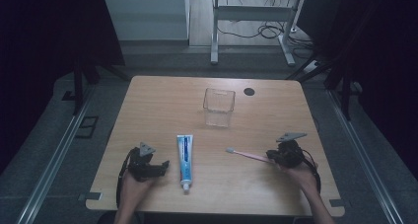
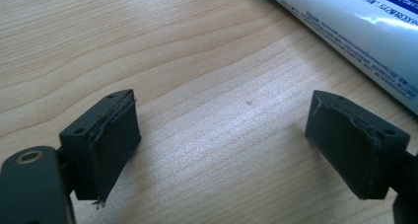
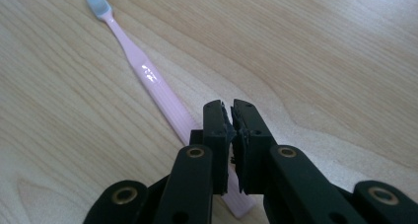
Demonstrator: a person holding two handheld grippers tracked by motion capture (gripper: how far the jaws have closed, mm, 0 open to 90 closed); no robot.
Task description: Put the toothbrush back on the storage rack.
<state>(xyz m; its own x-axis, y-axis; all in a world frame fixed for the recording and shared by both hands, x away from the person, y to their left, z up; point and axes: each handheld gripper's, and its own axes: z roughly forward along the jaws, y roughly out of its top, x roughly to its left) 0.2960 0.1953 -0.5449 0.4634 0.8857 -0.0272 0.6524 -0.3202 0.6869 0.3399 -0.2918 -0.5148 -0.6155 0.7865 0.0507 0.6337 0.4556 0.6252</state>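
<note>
High view, toothpaste tube between grippers, clear container beyond toothbrush

Left gripper is seen with jaws spread wide above the wooden table; a toothpaste tube is seen upper right, untouched.

A: How's the left tool?
B: Low over the desk, jaws spread wide, nothing between them.
A: The right tool?
B: Jaws pressed together, forearm entering from the near edge.
</note>
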